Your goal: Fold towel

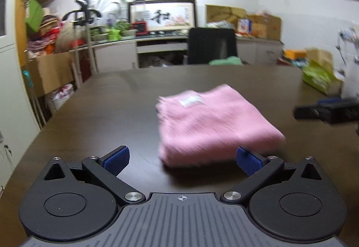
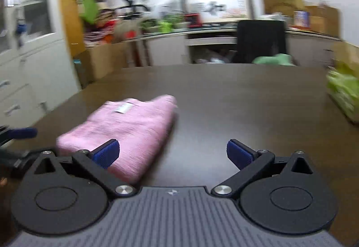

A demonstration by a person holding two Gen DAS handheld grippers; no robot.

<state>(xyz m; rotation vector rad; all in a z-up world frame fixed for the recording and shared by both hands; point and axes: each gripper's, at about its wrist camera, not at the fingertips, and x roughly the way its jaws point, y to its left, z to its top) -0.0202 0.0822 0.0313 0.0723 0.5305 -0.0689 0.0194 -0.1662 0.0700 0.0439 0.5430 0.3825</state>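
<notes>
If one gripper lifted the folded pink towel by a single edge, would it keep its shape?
Probably not. The towel is soft cloth in stacked layers, so lifted by one edge it would likely droop and unfold. It looks light for its bulk. Its fuzzy surface on the smooth table suggests a push would slide or bunch it, not roll it. Both grippers are open, clear of it.

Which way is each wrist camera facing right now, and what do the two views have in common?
Left wrist: low over the dark table, facing the back wall; open left gripper, pink towel ahead-right, right gripper at right edge.
Right wrist: same heading; open right gripper, towel ahead-left.
Shared: folded towel, black chair, table.
</notes>
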